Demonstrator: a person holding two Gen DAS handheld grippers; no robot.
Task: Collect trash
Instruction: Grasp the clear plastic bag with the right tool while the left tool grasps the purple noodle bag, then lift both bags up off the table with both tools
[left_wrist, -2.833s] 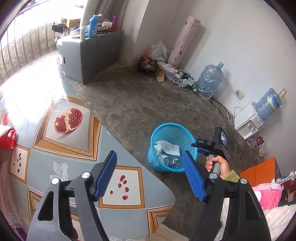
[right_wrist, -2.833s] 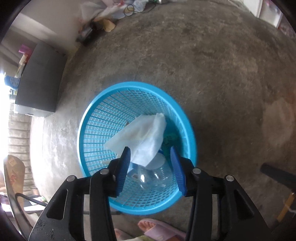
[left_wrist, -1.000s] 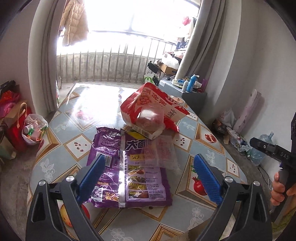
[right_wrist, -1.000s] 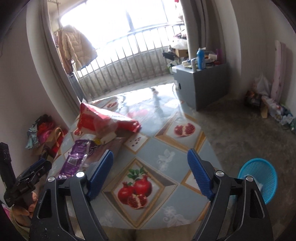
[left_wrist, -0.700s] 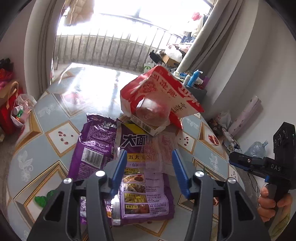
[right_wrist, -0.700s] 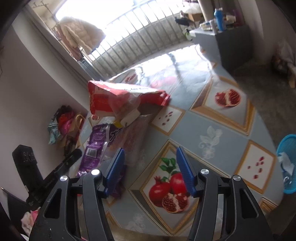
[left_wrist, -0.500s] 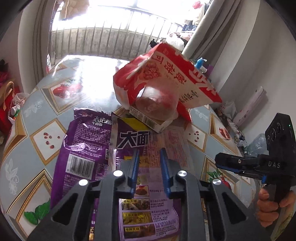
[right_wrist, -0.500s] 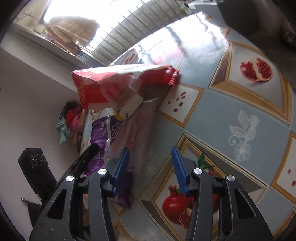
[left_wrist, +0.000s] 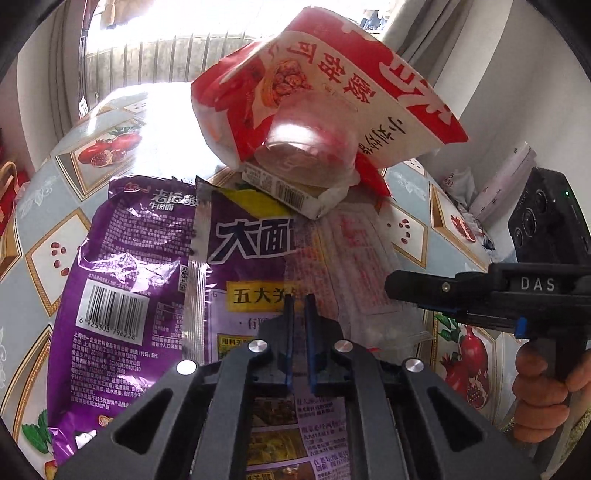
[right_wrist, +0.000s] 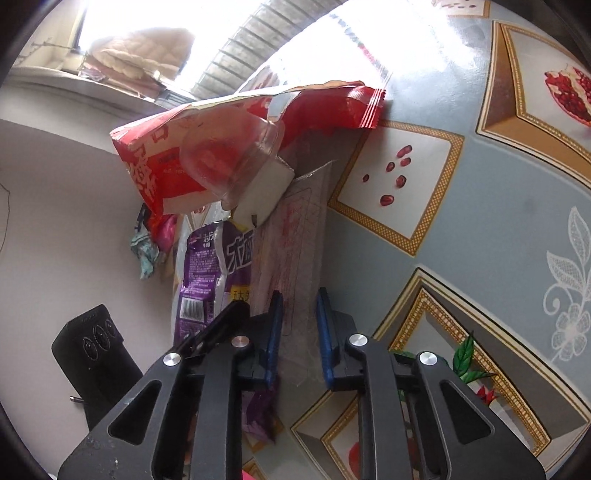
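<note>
Okay, table: round top (left_wrist: 44, 229) with pomegranate-print cloth, trash piled near the middle.
Left gripper (left_wrist: 299, 306): angled down over the purple noodle wrapper (left_wrist: 243, 266); blue pads nearly together, only a thin slit between them. The wrapper lies right under the tips; cannot tell if a fold of it is caught in the slit.
Right gripper (right_wrist: 298, 310): jaws closing, narrow gap left. The edge of the clear plastic film (right_wrist: 299, 236) sits between the pads; pads not plainly pressing on it.
Second purple wrapper (left_wrist: 118, 280): flat on the table, barcode side up, partly under the first one's left edge.
Clear film, left view (left_wrist: 354, 258): overlaps the right part of the purple noodle wrapper, faint red print on it.
Red snack bag (left_wrist: 332, 85): propped up behind the wrappers, open side toward the camera, leaning over a clear plastic cup (left_wrist: 306, 151).
Small carton (left_wrist: 295, 192): white, barcode on its side, under the cup and resting on the top edge of the wrappers.
Right hand (left_wrist: 543, 398): visible in the left view gripping the black handle of the other tool (left_wrist: 491, 291), at the right of the table.
Background: balcony railing (left_wrist: 147, 59), bright light, curtain at right.
</note>
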